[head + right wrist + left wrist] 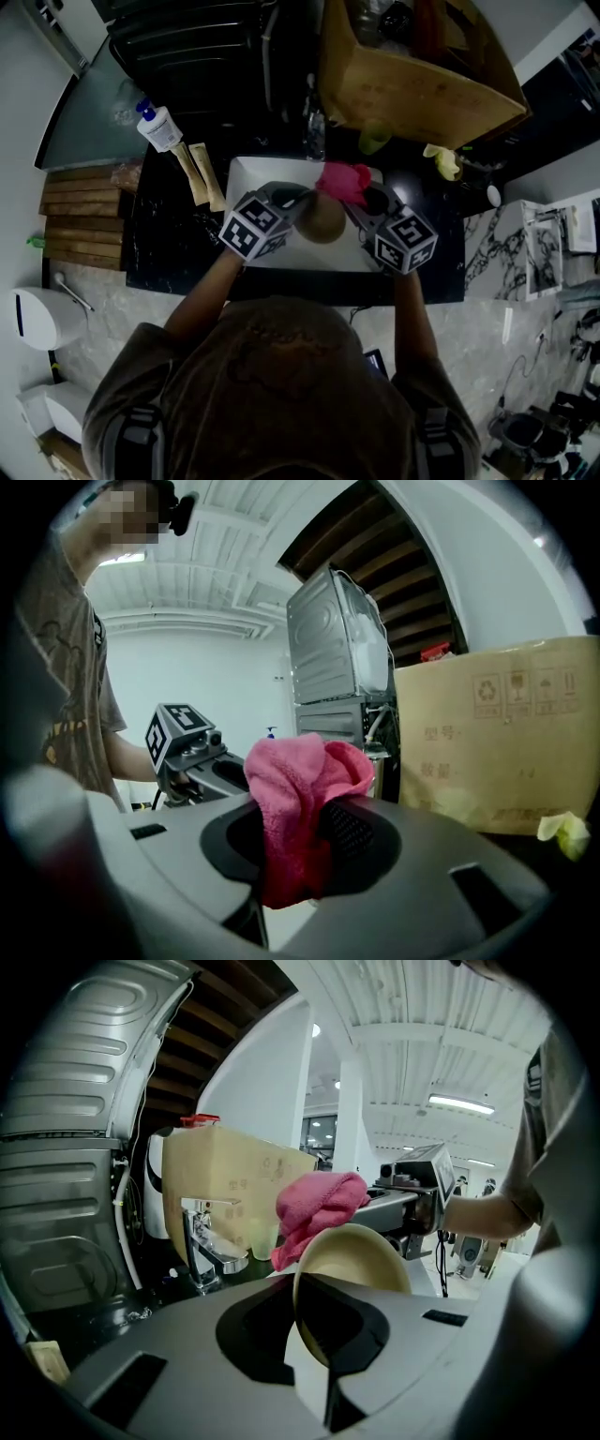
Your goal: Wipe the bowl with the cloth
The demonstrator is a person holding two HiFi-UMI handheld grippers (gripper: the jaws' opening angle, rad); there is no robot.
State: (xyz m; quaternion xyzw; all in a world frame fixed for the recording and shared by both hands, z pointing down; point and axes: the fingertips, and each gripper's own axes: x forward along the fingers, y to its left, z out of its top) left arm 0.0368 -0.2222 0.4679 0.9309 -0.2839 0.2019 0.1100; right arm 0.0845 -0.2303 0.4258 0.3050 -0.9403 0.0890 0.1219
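Note:
I hold a tan bowl [323, 217] tilted on its edge above the white sink [246, 178], my left gripper [298, 208] shut on its rim. In the left gripper view the bowl [352, 1269] stands upright between the jaws, its hollow facing right. My right gripper [361, 202] is shut on a pink cloth [343, 182], which sits at the bowl's upper right rim. The pink cloth [317, 1208] hangs just behind the bowl's top edge in the left gripper view, and bunches up out of the jaws as the pink cloth [298, 794] in the right gripper view.
A large cardboard box [412, 70] stands behind the sink, with a chrome tap [204, 1241] in front of it. A soap pump bottle [157, 127] and wooden utensils [200, 173] lie left of the sink. A yellow-green cup [373, 141] and a crumpled yellow item [444, 161] sit behind it.

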